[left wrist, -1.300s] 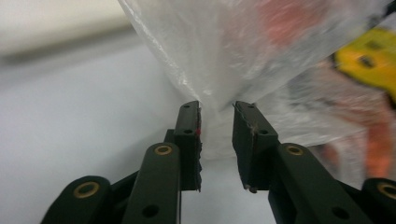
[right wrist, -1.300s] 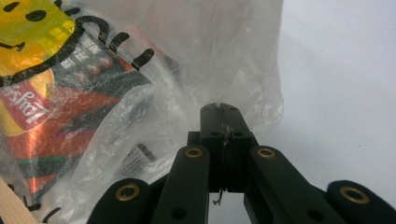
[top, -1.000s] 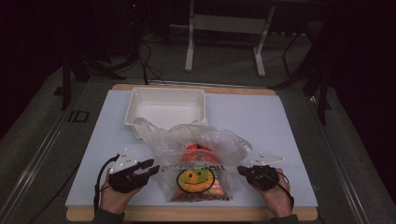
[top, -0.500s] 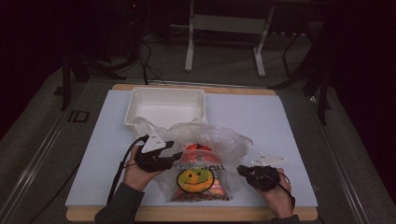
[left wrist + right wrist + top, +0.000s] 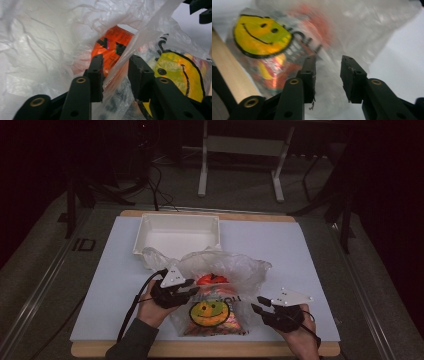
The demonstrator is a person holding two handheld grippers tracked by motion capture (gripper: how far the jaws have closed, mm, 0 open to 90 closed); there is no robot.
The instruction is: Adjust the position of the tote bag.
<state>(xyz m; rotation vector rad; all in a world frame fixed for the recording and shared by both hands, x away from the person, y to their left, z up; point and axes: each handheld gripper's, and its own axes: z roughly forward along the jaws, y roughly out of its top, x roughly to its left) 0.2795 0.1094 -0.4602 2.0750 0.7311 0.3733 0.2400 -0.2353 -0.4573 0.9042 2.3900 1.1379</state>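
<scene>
Plastic bag (image 5: 220, 292), table front, holding orange packet (image 5: 112, 47). Left gripper (image 5: 192, 290) now at its mouth, jaws closing astride the film, apparently ungripped. Right gripper (image 5: 257, 309) opening, released, empty.

The left gripper (image 5: 192, 289) sits out over the table, borne on the person's left hand (image 5: 150, 306), whose forearm comes up from the bottom edge at a slant in a dark sleeve. Its jaws stand part open and have just been closing, with a fold of thin film between them (whether the pads press on it is hard to tell in the left gripper view). The right gripper (image 5: 257, 306) is held nearer the table's near edge by the right hand (image 5: 302, 332), pointing inward toward the left one. Its jaws stand apart and have just been opening, the gap between them bare.
</scene>
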